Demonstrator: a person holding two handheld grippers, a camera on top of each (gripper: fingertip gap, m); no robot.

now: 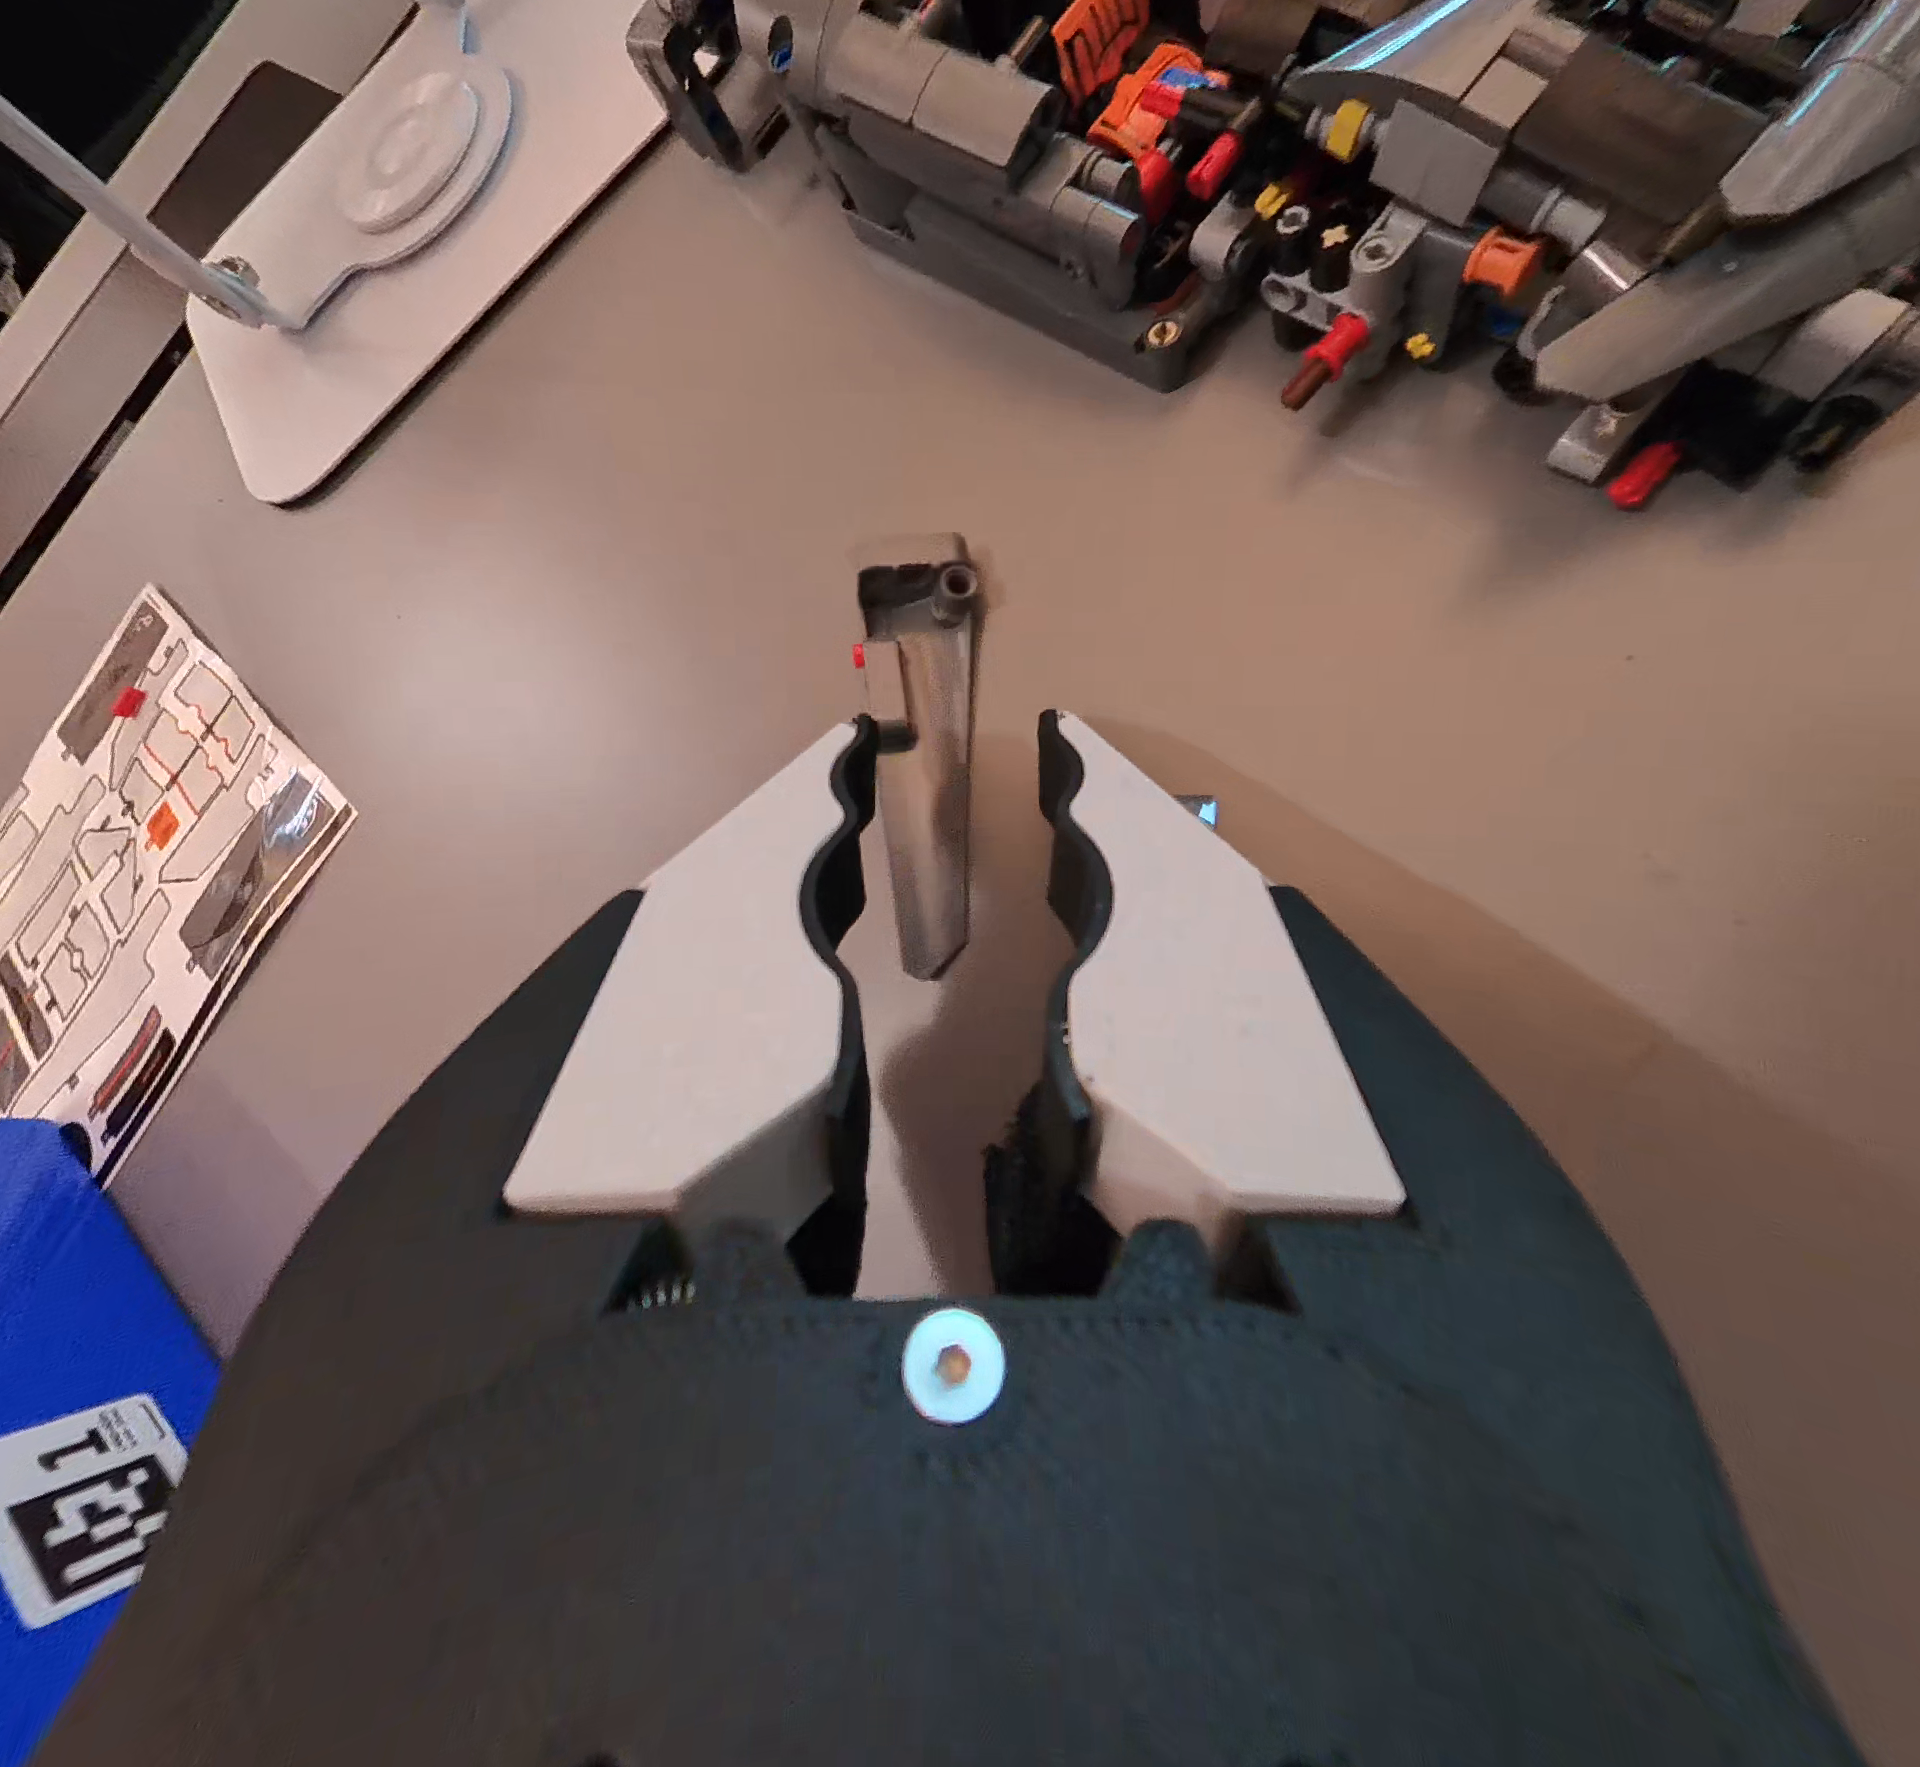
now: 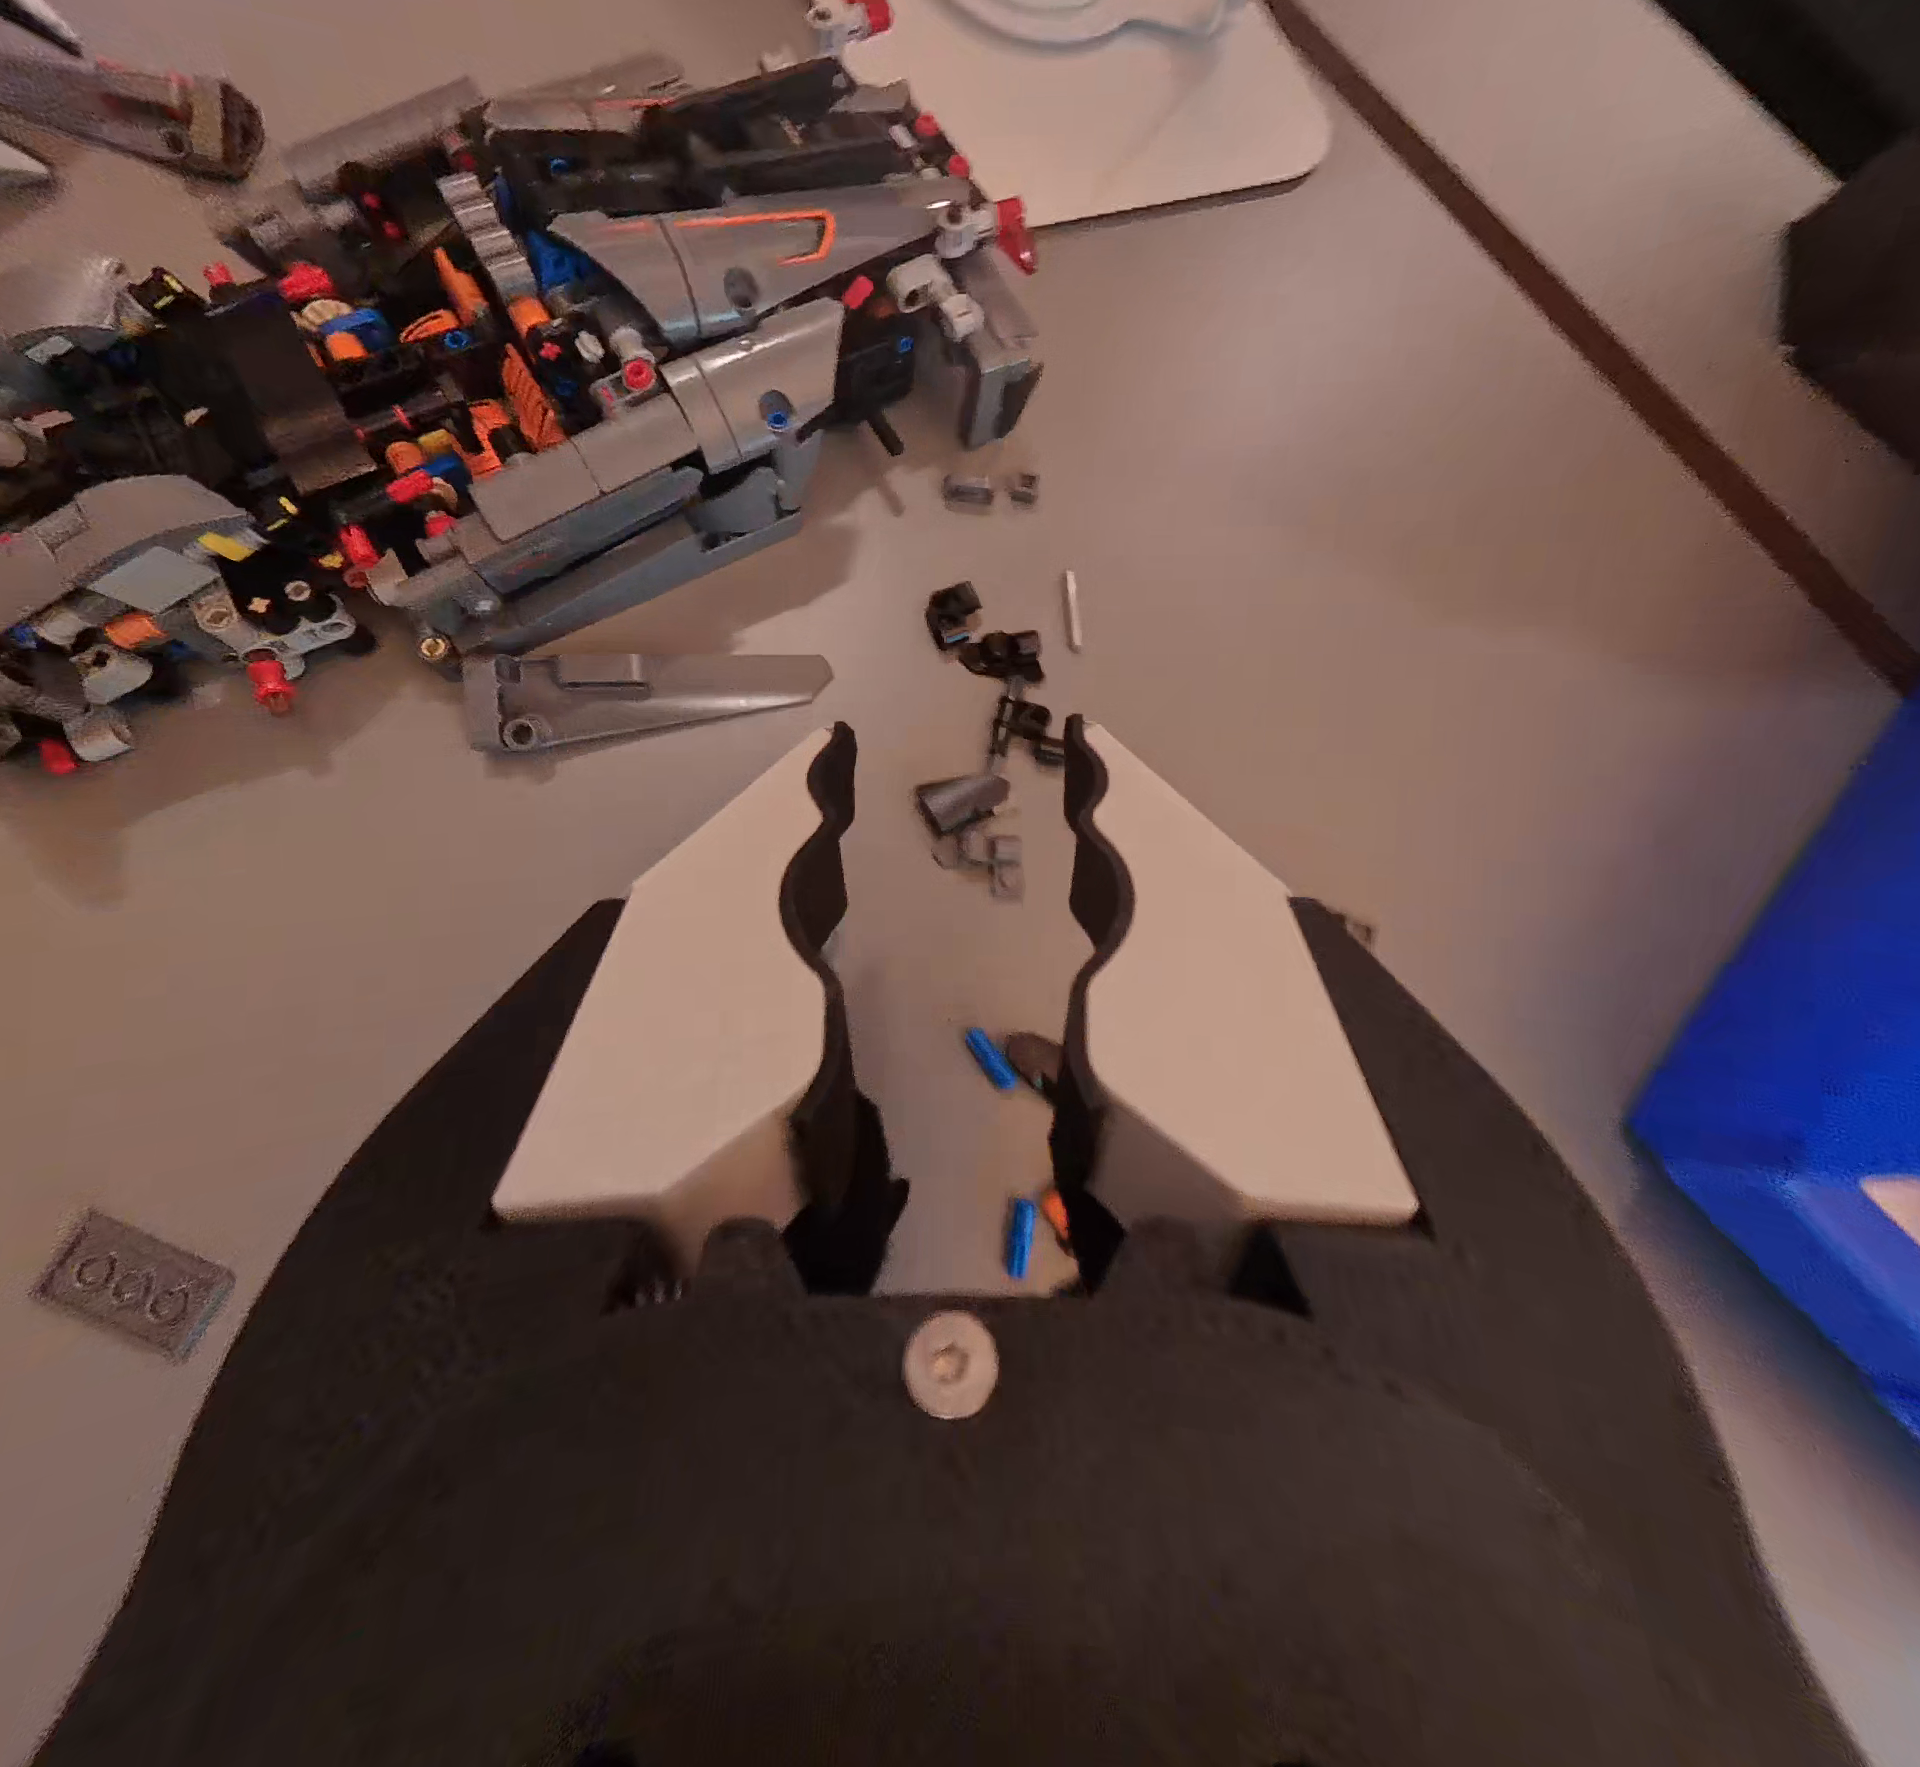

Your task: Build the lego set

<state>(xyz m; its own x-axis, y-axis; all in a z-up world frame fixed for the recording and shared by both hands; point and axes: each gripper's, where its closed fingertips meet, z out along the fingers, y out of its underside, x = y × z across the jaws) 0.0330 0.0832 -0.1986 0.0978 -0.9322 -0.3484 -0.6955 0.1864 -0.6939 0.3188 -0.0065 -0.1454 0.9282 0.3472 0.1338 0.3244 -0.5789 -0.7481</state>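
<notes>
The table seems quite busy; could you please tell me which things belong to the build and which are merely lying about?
Belongs to the build:
lego model
grey wedge panel
loose small pieces
blue pins
sticker sheet
grey plate

Merely lying about:
white stand base
blue box

We see a smooth beige worktop [image 1: 727, 429] with soft glare, lit from above. Ahead and left of the left tongs a white flat stand base [image 1: 416, 190] rests on it, carrying a slim tilted arm [image 1: 104, 211]. Beyond the worktop's far edge, a dark seam [image 2: 1621, 367] separates it from a neighbouring pale surface [image 2: 1621, 138].
</notes>
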